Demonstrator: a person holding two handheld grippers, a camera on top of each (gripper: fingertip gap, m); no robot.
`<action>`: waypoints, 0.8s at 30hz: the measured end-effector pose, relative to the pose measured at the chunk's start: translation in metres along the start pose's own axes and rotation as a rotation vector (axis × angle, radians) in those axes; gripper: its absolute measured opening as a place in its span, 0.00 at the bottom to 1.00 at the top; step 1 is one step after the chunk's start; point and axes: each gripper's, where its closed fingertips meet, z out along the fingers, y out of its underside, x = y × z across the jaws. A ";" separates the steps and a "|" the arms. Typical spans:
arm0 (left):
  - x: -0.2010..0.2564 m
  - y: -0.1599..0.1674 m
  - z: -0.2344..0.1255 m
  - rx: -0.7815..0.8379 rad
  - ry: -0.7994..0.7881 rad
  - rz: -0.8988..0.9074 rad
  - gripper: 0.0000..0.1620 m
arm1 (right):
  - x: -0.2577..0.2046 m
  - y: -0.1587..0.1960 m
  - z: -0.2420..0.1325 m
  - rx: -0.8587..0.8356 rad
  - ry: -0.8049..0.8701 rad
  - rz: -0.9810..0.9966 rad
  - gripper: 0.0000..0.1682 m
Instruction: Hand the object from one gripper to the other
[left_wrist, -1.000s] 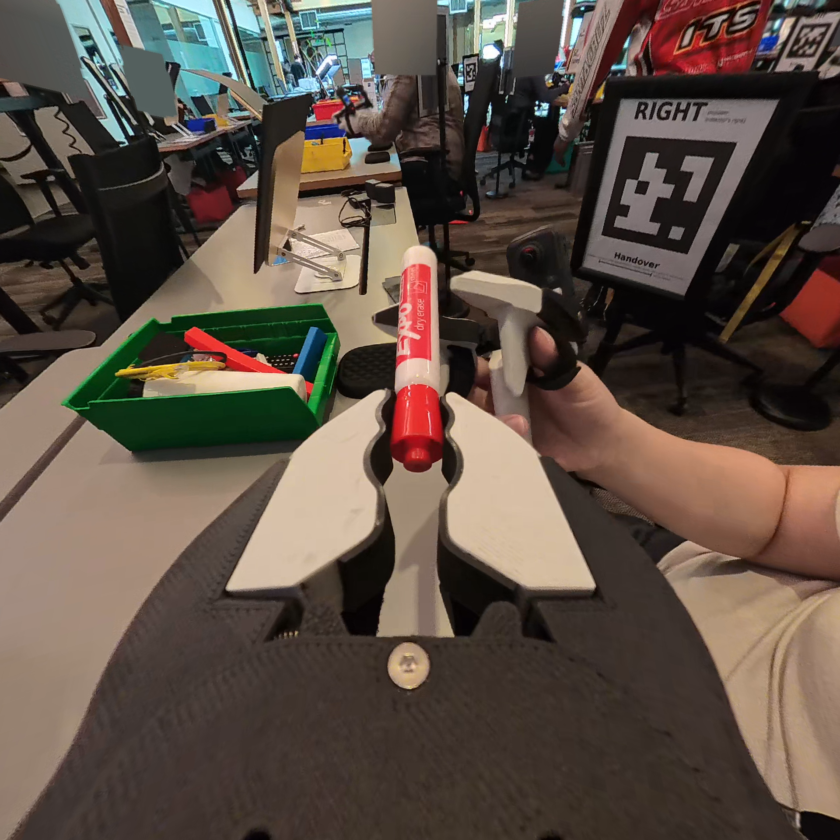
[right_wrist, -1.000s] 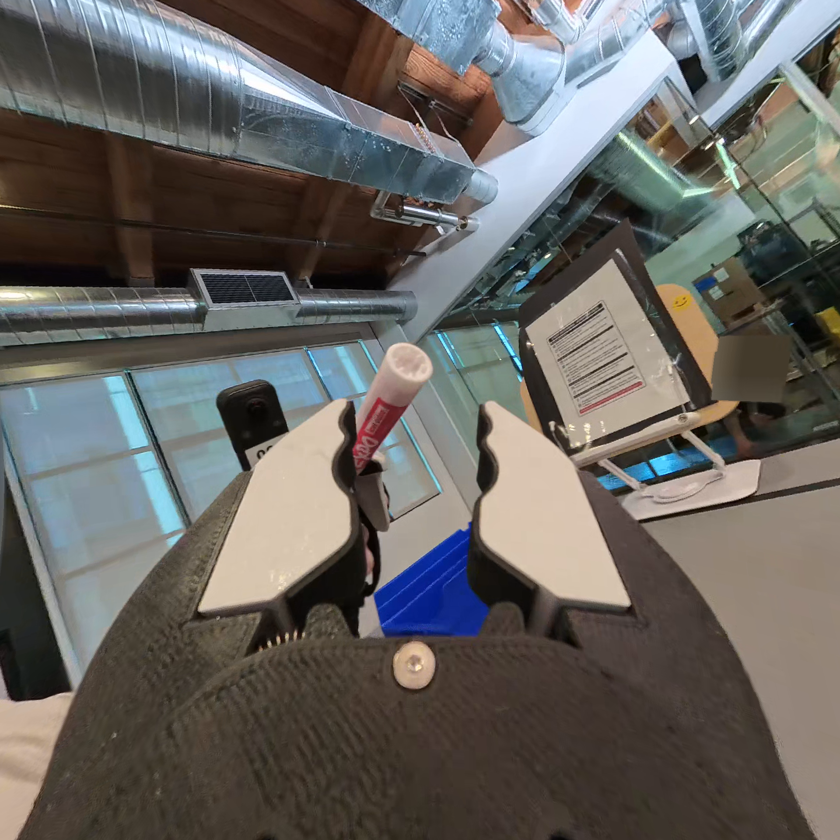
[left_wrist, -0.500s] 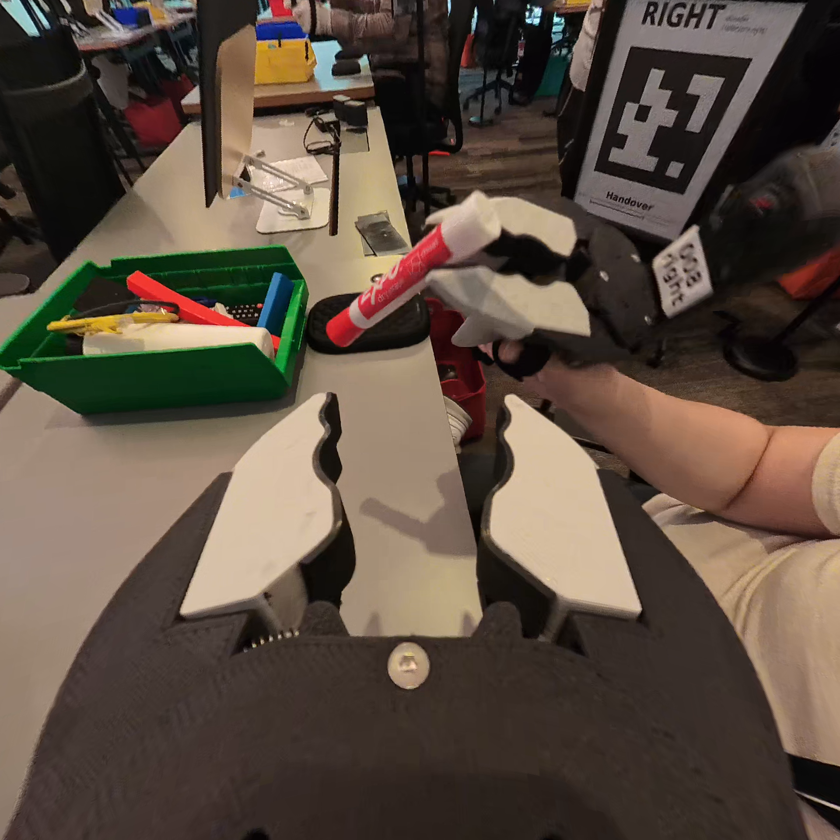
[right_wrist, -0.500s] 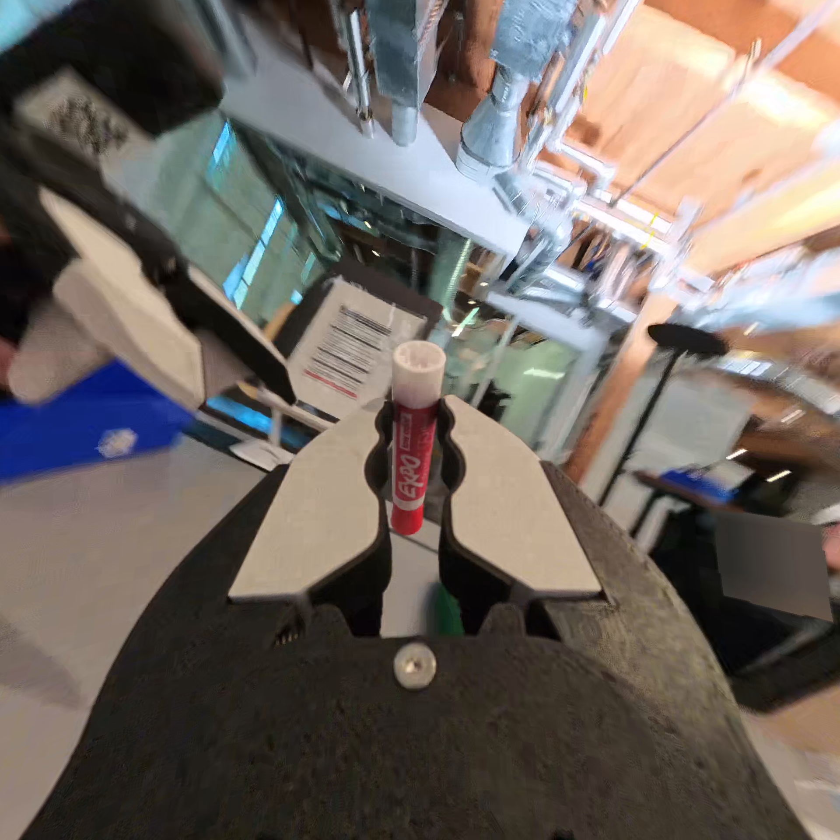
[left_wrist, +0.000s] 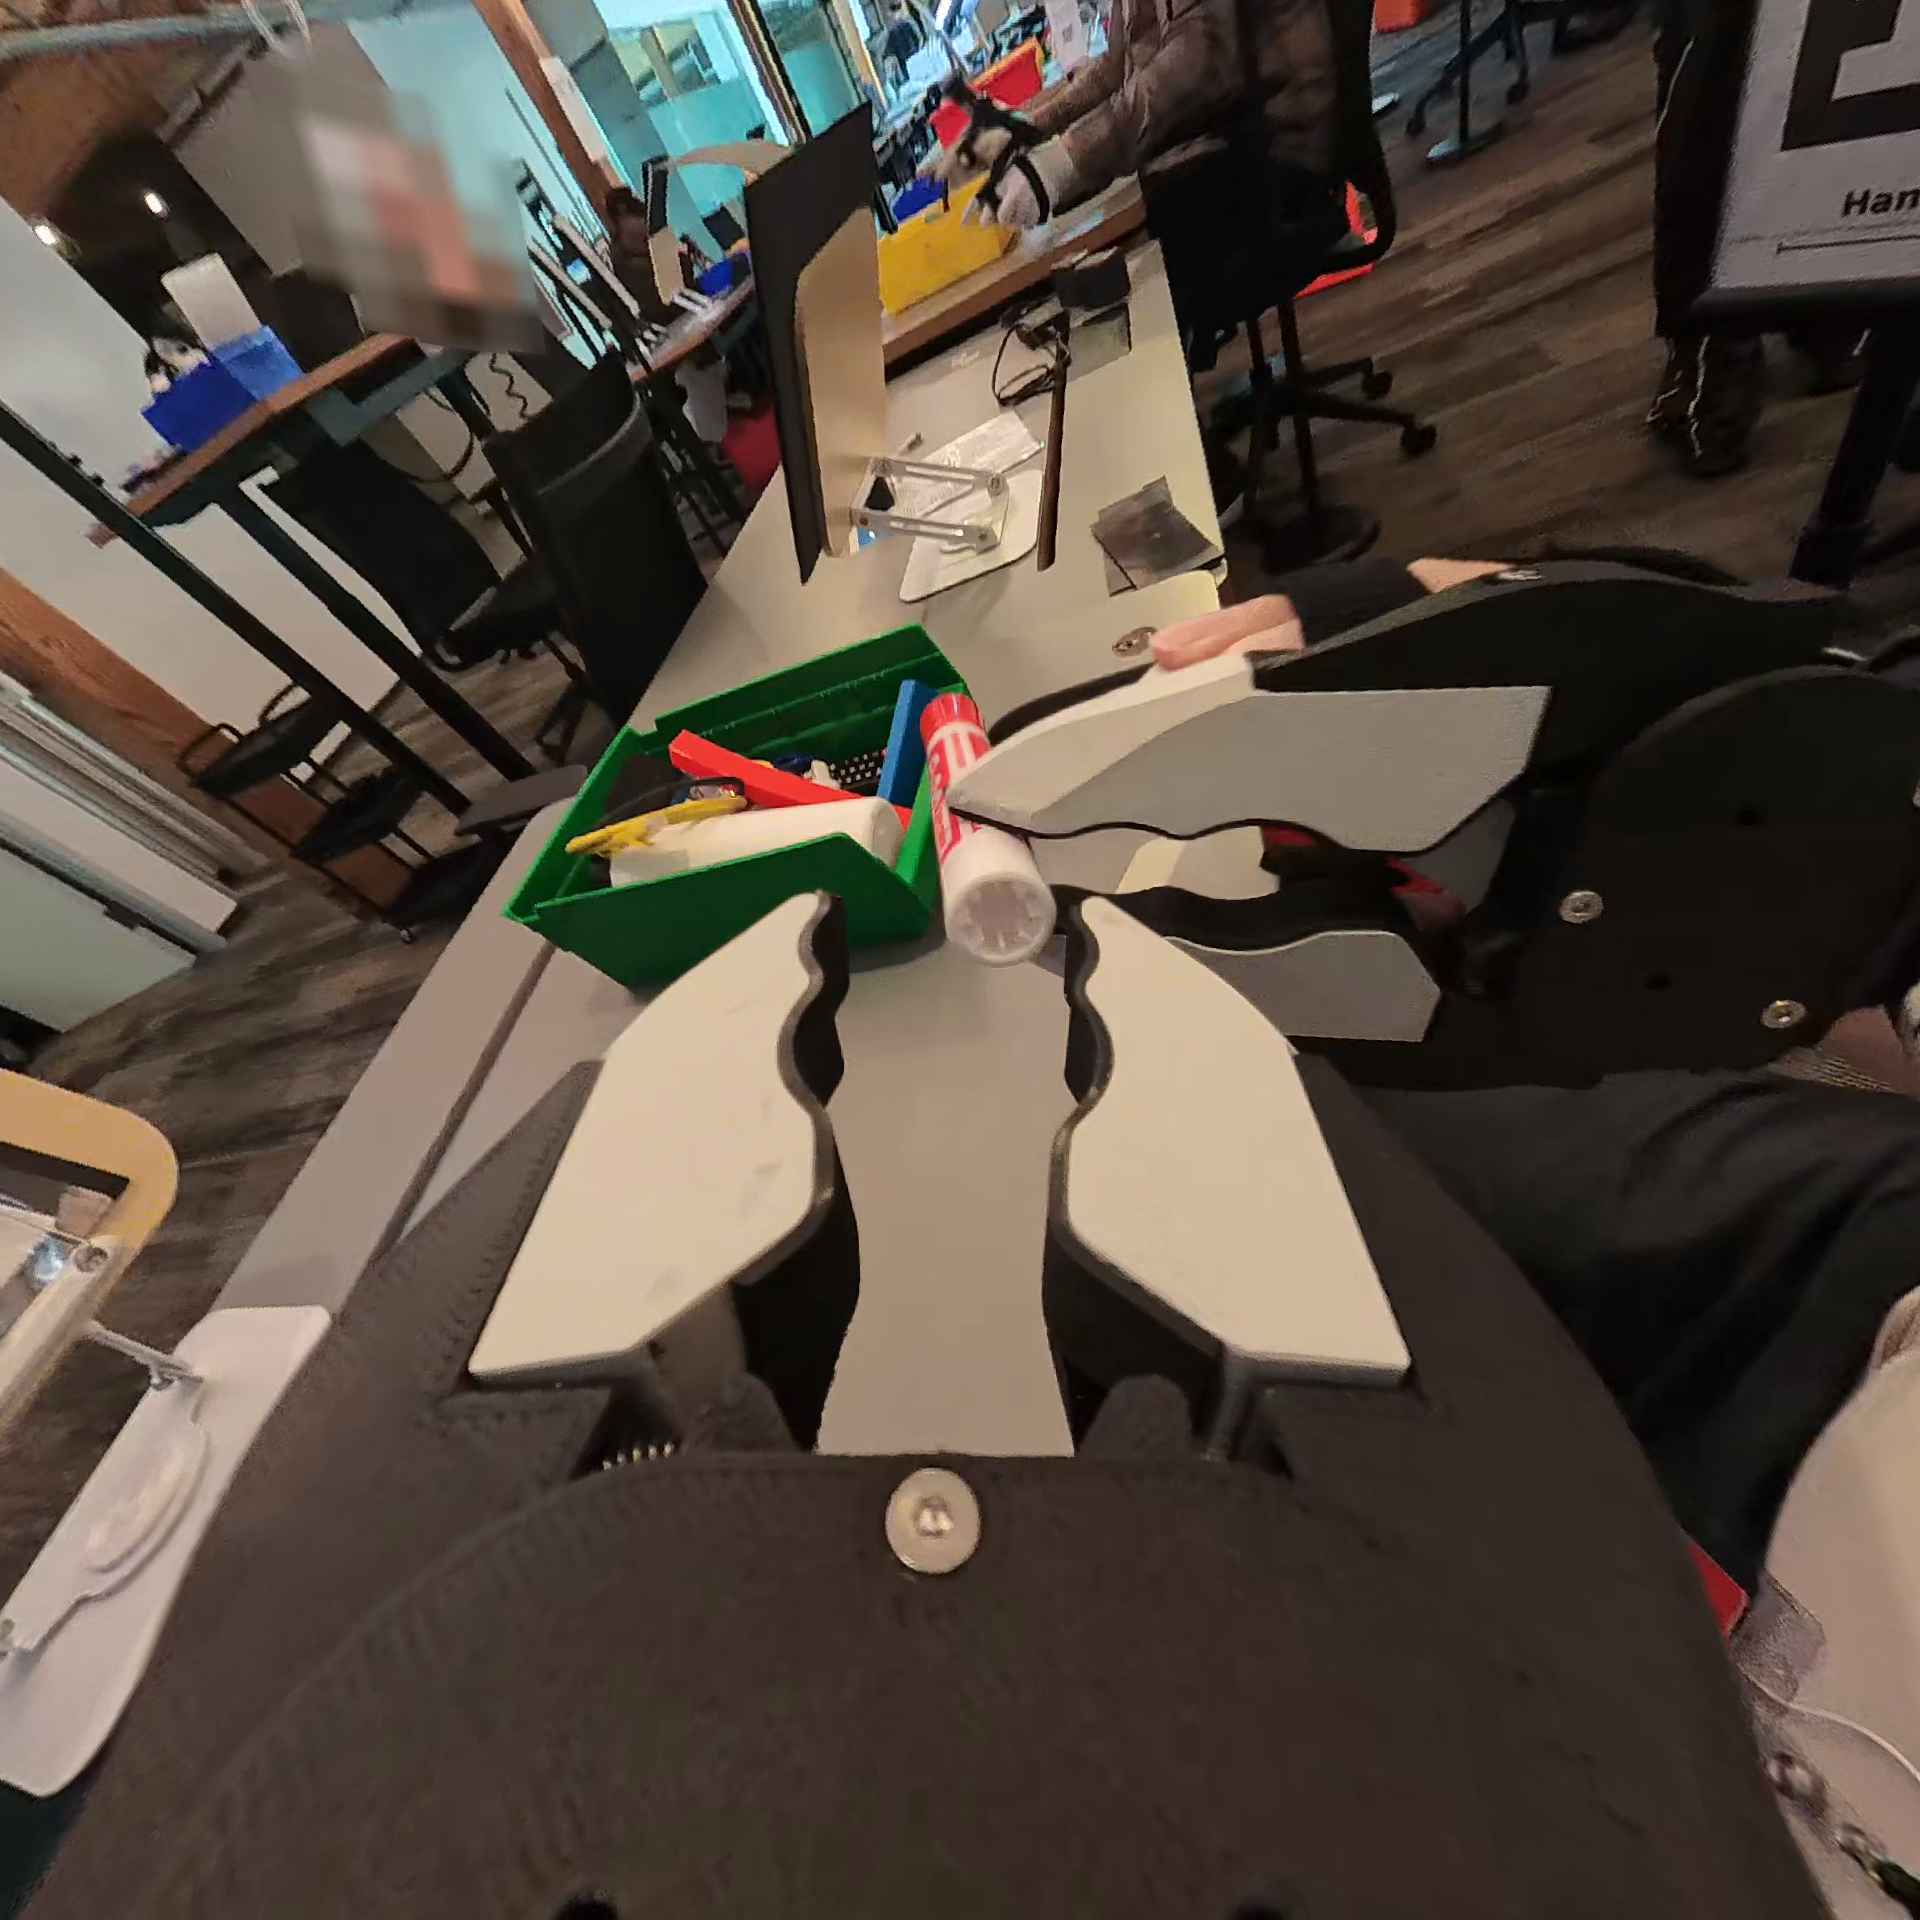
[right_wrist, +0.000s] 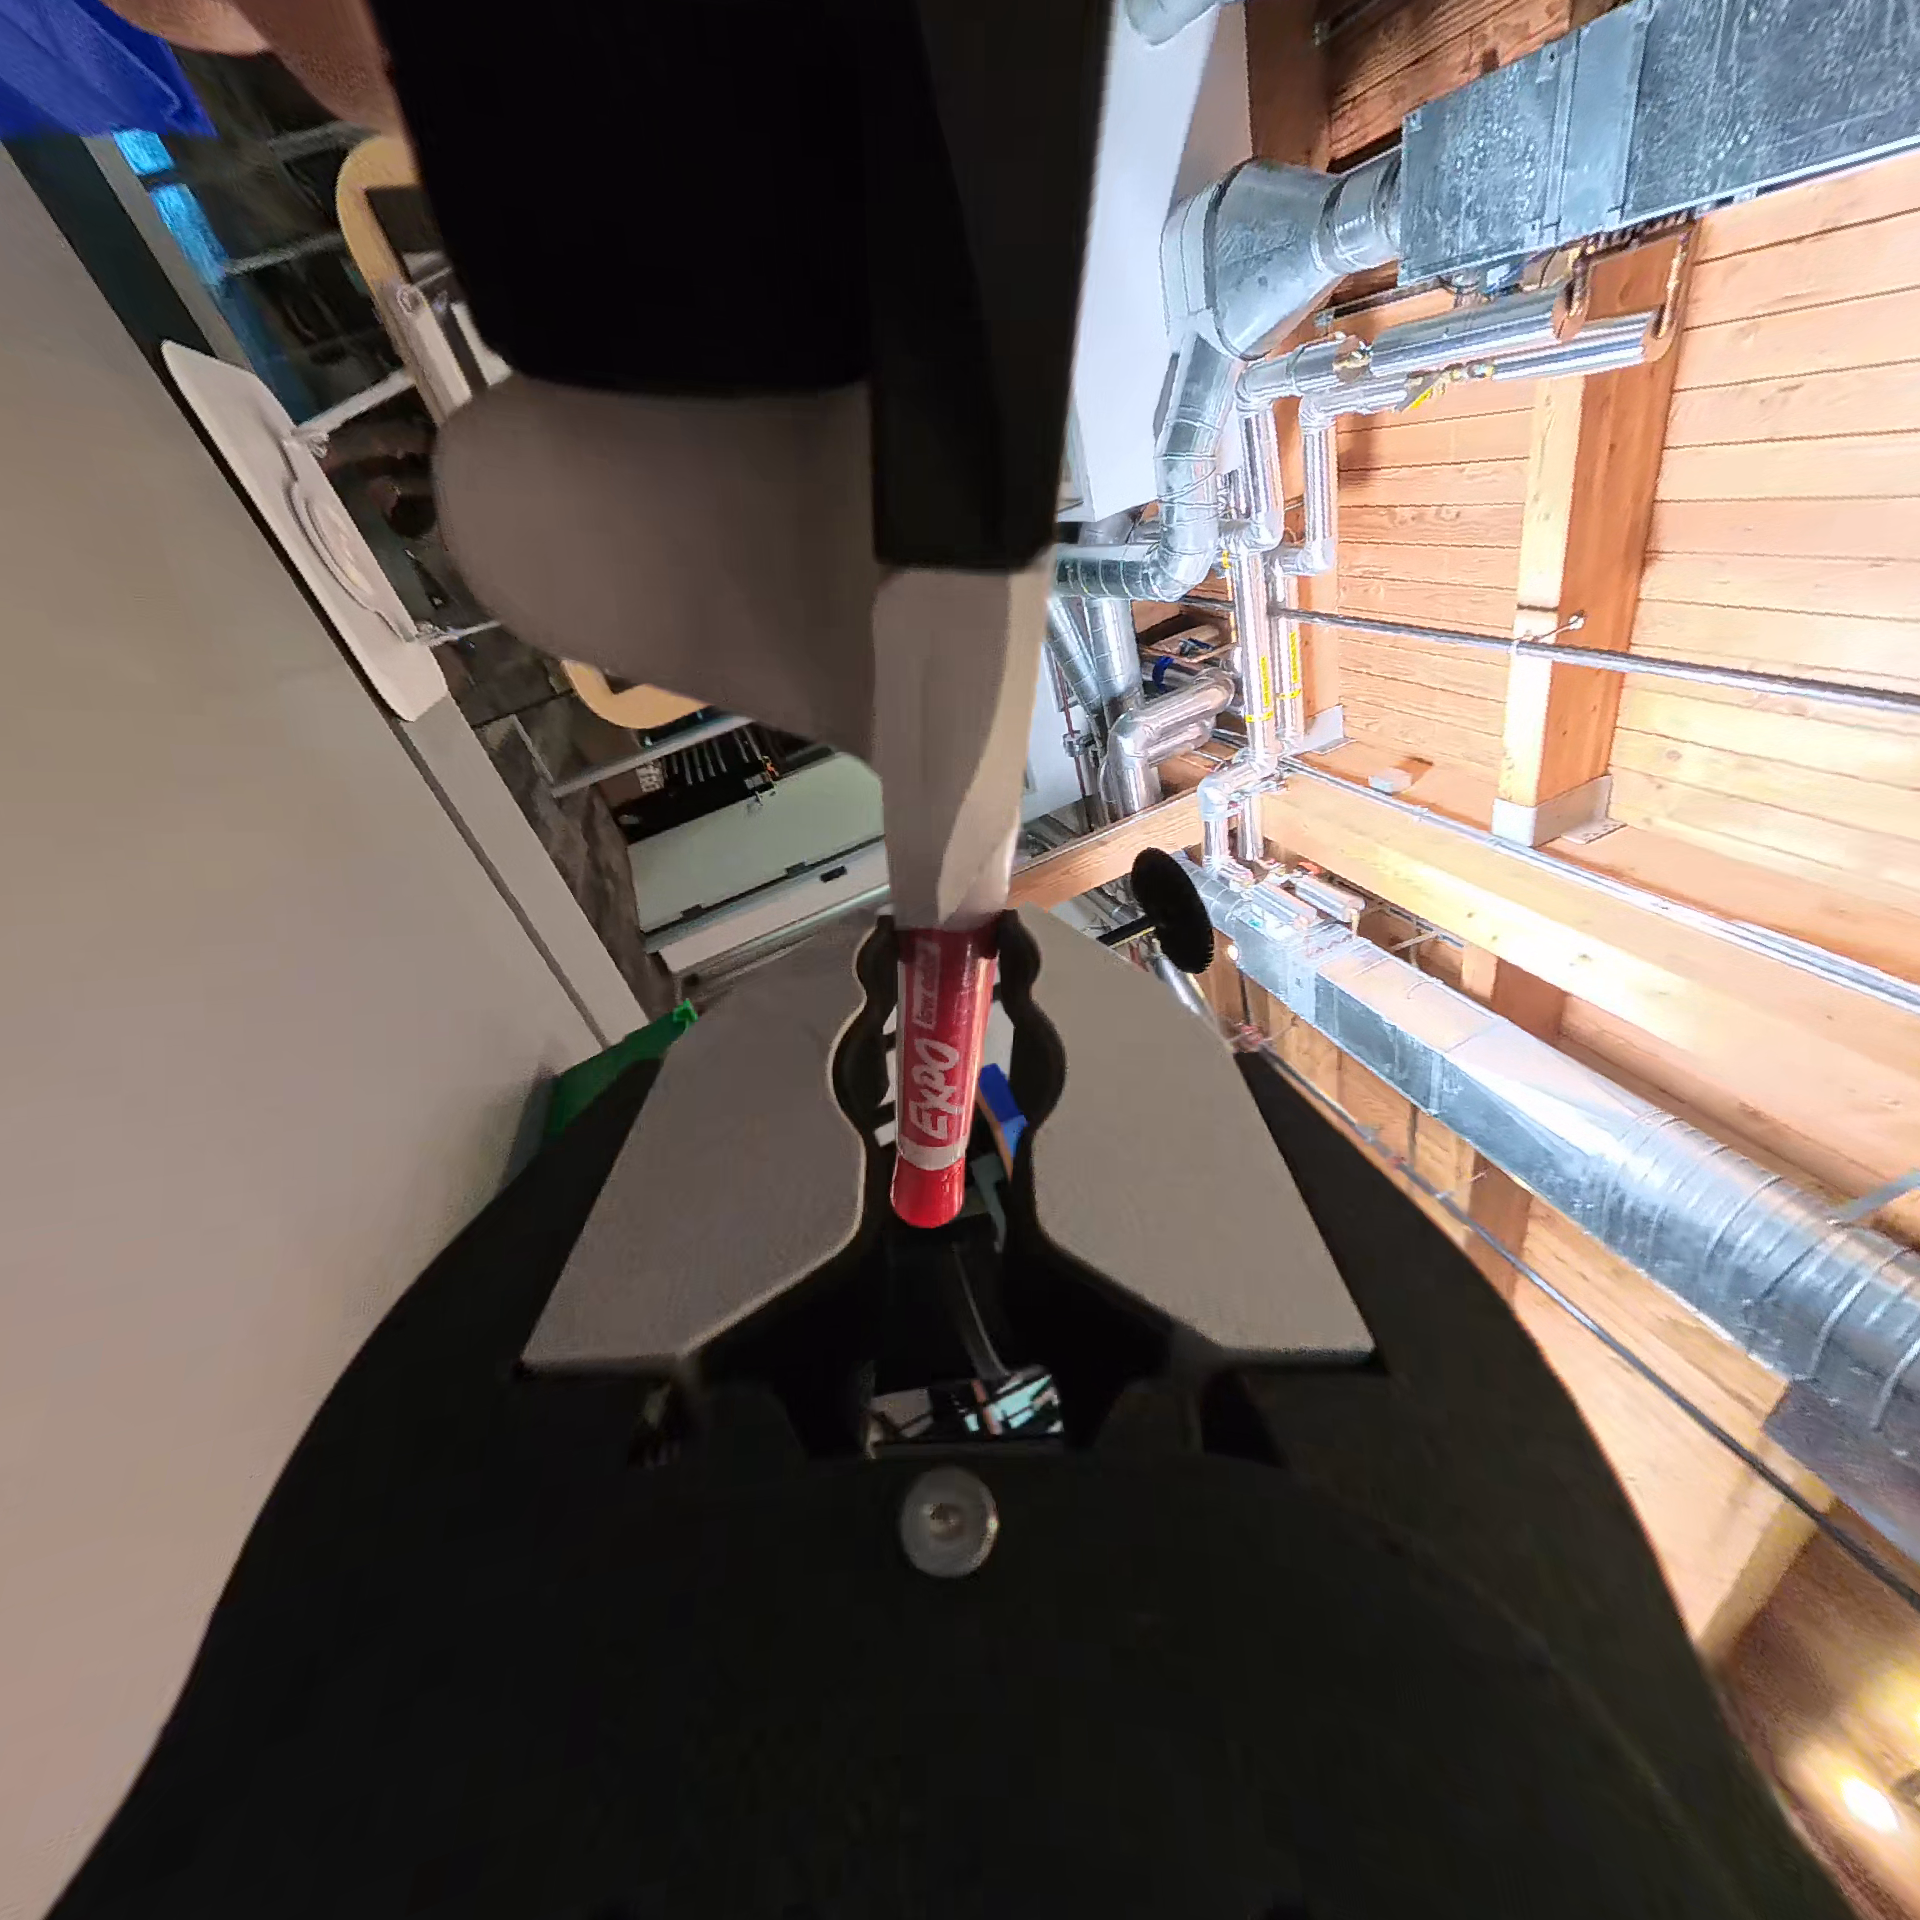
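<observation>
Bare surface (left_wrist: 940, 1195) between the spread left tongs (left_wrist: 948, 940), green bin (left_wrist: 727, 914) blocking just ahead-left, right tongs (left_wrist: 997, 821) with marker (left_wrist: 971, 831) crowding ahead-right, far edge cluttered.

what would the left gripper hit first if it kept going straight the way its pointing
Most likely the marker, whose white end sits just past the open left gripper, held crosswise by the right gripper. The green bin lies slightly left of that line; depth is hard to judge.

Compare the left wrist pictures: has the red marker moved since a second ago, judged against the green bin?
Yes. The marker, once upright in the left gripper, now sits clamped in the right gripper, beside the green bin, white end toward the camera.
</observation>
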 end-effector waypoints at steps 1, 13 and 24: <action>0.000 0.003 0.001 -0.013 0.009 -0.013 0.25 | 0.000 -0.002 0.000 -0.004 0.005 -0.018 0.13; -0.020 -0.002 0.001 0.055 0.032 -0.106 0.12 | 0.005 -0.015 -0.006 0.112 0.012 0.155 0.16; -0.030 -0.035 -0.026 0.288 0.136 -0.261 0.12 | 0.016 -0.032 -0.007 0.578 -0.524 1.916 0.21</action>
